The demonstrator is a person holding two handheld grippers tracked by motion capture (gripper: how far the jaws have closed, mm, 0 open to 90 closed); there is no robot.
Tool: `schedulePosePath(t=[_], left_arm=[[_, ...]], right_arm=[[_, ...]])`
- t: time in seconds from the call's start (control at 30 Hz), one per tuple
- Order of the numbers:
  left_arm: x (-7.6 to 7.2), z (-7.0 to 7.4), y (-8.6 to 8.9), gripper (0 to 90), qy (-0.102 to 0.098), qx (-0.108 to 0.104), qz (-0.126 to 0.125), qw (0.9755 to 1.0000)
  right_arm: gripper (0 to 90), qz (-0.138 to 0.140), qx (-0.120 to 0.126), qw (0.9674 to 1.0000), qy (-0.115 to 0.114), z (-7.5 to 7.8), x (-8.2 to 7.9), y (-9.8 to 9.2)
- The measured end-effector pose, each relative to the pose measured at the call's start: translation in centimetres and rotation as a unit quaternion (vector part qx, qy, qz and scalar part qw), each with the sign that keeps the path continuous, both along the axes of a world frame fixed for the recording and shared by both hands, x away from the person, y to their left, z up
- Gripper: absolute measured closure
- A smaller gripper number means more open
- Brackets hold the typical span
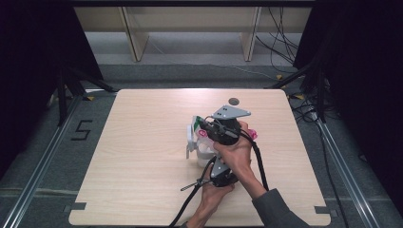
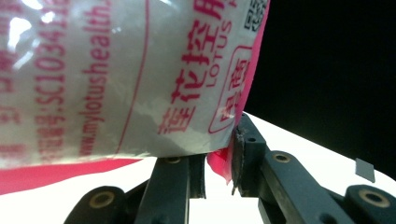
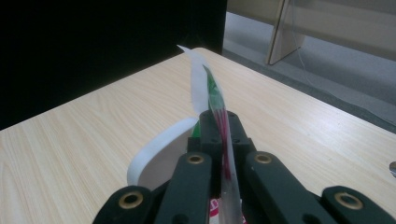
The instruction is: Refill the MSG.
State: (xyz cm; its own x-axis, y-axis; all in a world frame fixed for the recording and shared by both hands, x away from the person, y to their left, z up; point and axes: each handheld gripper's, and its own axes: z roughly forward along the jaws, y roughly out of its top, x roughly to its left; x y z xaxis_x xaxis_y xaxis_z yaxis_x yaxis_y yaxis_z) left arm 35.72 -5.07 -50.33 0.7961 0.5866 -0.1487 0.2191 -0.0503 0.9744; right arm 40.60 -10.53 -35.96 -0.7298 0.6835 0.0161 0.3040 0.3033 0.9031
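Two grippers share one plastic bag (image 1: 203, 137) near the middle of the table (image 1: 142, 156), held up off the wood w/ a white loop handle (image 3: 159, 144) hanging at its side. The right gripper (image 3: 223, 126) has its jaws fully closed on the bag's top edge: in the right gripper view the thin film, green and pink print, stands pinched flat between the two black pads. The left gripper (image 2: 219, 158) sits lower, approx. at the bag's bottom corner; its jaws stand slightly apart, and the left gripper view shows the pink seam caught against the right-hand pad, so it looks clamped on that corner.

Handling, as a judgement: the bag is light, soft film, glossy and prob. slippery, w/ no stiffness of its own; it will sag and fold wherever it isn't supported. Best holds are the sealed seams and corners, where layers double up, not the smooth printed face. Pulling hard between the two grips could stretch or tear the film.
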Motion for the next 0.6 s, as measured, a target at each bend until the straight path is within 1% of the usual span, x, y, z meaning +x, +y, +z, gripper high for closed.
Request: schedulePosePath(t=[0.03,0.1,0.13,0.17,0.2,0.23,0.27,0.3,0.33,0.37,0.4,0.43,0.47,0.53,0.57,0.6], left_arm=[[-0.02,0.00,-0.01,77.2,0.001,0.001,0.000,1.0000],[-0.01,-0.01,-0.03,77.2,0.000,-0.001,0.001,1.0000],[-0.01,0.02,-0.02,77.2,0.000,0.000,0.001,1.0000],[-0.01,0.02,-0.02,77.2,0.000,-0.001,0.000,1.0000],[-0.01,0.01,-0.04,77.2,0.000,-0.001,-0.001,1.0000],[-0.04,-0.02,-0.10,77.2,0.001,-0.001,0.000,1.0000],[-0.08,-0.04,-0.13,77.2,0.003,-0.005,-0.002,1.0000],[-0.08,-0.03,-0.13,77.2,0.003,-0.006,-0.002,1.0000],[-0.07,-0.01,-0.10,77.2,0.002,-0.005,-0.003,1.0000],[-0.07,0.00,-0.10,77.2,0.001,-0.005,-0.001,1.0000],[-0.02,-0.02,-0.12,77.2,0.002,-0.004,-0.004,1.0000],[-0.02,-0.02,-0.12,77.2,0.002,-0.004,-0.004,1.0000],[-0.04,-0.09,-0.30,77.2,0.003,-0.006,-0.004,1.0000],[-0.05,-0.07,-0.31,77.2,0.003,-0.007,-0.005,1.0000],[-0.05,-0.05,-0.28,77.2,0.003,-0.007,-0.004,1.0000],[-0.02,0.00,-0.23,77.2,0.000,-0.006,-0.004,1.0000]], right_arm=[[90.0,0.000,-0.008,1.0000,0.002,-0.03,-0.08,0.04],[90.0,-0.001,-0.008,1.0000,0.000,-0.11,-0.08,0.16],[90.0,-0.005,-0.009,0.9999,-0.009,-0.06,-0.06,0.11],[90.0,0.000,-0.006,1.0000,0.004,0.03,-0.14,0.05],[90.0,-0.006,-0.003,0.9999,0.012,0.06,-0.32,0.05],[90.0,-0.006,-0.003,0.9999,0.012,0.06,-0.32,0.05],[90.0,0.000,-0.008,1.0000,0.006,-0.03,-0.13,0.03],[90.0,0.001,-0.007,1.0000,0.000,-0.08,-0.07,0.05],[90.0,-0.001,-0.009,1.0000,0.002,0.01,-0.14,-0.02],[90.0,-0.006,-0.004,1.0000,0.004,0.06,-0.21,-0.04],[90.0,-0.002,-0.005,1.0000,-0.005,0.07,-0.09,-0.12],[90.0,-0.002,-0.008,1.0000,-0.005,0.06,-0.08,-0.16],[90.0,-0.006,-0.011,0.9999,0.004,0.06,-0.18,-0.18],[90.0,-0.006,-0.008,0.9999,0.006,0.05,-0.19,-0.14],[90.0,-0.006,-0.008,0.9999,0.006,0.05,-0.19,-0.14],[90.0,-0.003,-0.006,1.0000,-0.001,0.19,-0.10,-0.32]])
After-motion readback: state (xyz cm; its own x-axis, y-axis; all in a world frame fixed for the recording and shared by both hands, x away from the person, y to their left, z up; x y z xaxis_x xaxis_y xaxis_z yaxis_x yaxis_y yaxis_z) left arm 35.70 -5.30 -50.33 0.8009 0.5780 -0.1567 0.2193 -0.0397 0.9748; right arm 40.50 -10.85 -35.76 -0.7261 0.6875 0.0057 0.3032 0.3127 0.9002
